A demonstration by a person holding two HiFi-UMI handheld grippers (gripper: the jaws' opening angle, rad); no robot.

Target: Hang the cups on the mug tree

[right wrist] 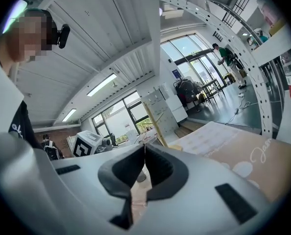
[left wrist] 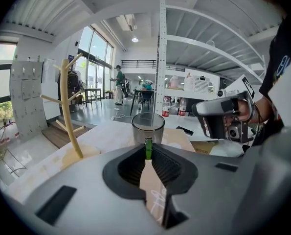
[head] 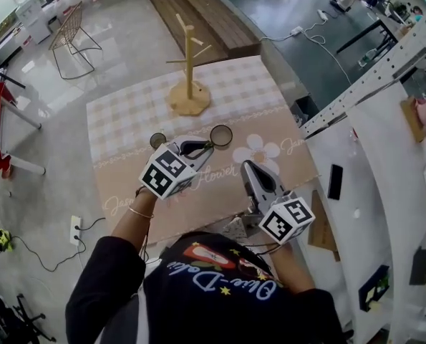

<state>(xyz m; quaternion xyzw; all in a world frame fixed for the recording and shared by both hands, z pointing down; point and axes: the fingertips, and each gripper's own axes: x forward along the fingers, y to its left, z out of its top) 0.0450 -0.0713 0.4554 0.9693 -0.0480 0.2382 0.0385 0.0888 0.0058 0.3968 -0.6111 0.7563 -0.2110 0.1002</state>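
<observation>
A wooden mug tree point(head: 189, 63) stands at the far side of the cloth-covered table point(head: 127, 120), its pegs bare; the left gripper view has it at the left point(left wrist: 67, 106). A clear glass cup point(head: 221, 135) stands upright on the cloth, straight ahead in the left gripper view point(left wrist: 147, 126). My left gripper point(head: 205, 147) is shut on its green handle point(left wrist: 148, 150). A second, smaller cup point(head: 158, 140) stands just left of that gripper. My right gripper point(head: 247, 166) is shut with nothing in it, low over the near part of the table, apart from both cups; its jaws meet point(right wrist: 145, 148).
A white bench point(head: 370, 192) with a black phone point(head: 335, 181) lies right of the table, under a perforated metal shelf frame point(head: 370, 84). A wire chair point(head: 71, 31) stands on the floor at the back left. A power strip point(head: 75, 229) lies on the floor at the left.
</observation>
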